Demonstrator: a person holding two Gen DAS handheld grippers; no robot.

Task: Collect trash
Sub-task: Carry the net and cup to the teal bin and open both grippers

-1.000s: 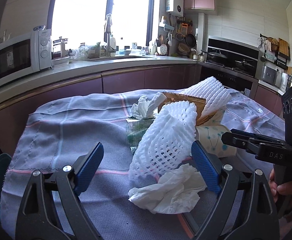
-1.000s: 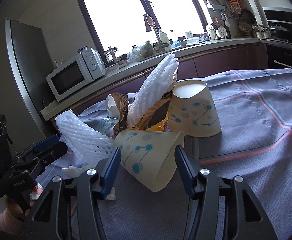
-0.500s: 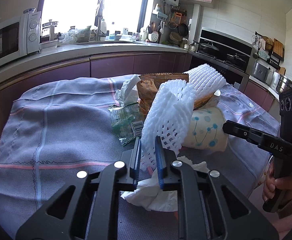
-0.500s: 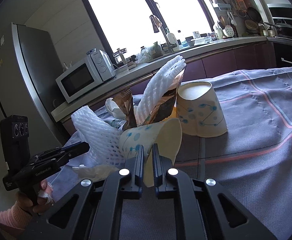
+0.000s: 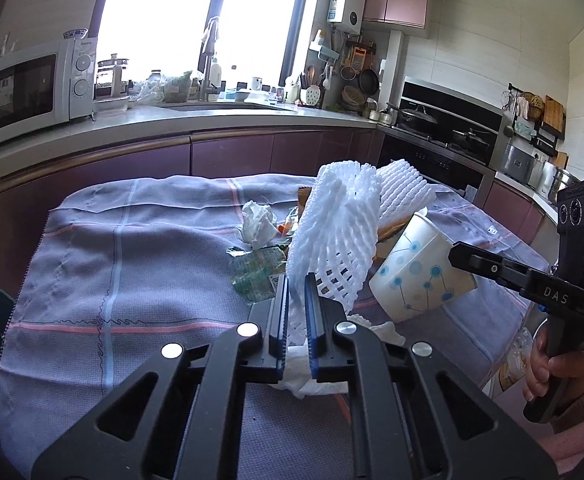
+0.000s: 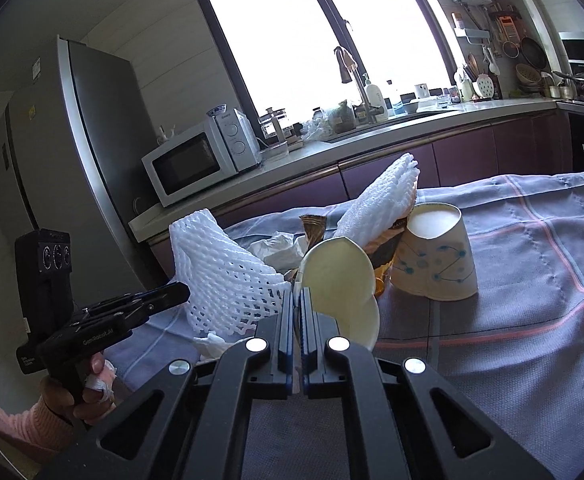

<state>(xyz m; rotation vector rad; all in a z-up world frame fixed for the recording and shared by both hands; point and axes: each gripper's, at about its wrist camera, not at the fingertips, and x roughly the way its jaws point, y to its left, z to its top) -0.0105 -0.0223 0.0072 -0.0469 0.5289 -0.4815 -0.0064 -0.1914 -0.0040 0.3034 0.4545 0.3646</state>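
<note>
Left claw (image 5: 296,300) clenched on white foam fruit net (image 5: 334,236), lifted off checked cloth on tabletop (image 5: 92,260). Right claw (image 6: 297,308) clenched on squashed paper cup (image 6: 338,280) rim, cup raised and tilted. Second paper cup (image 6: 436,256) upside down at 1 o'clock of right claw. Crumpled tissue (image 5: 258,222) at 11 o'clock of left claw; green wrapper (image 5: 258,274) just beside the net.

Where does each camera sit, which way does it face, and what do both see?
Left wrist: on the left gripper, facing the stove corner; its fingers pinch the foam net; right hand shows.
Right wrist: on the right gripper, facing the fridge; it clamps a paper cup; left hand shows.
Shared: net, cup, microwave.
</note>
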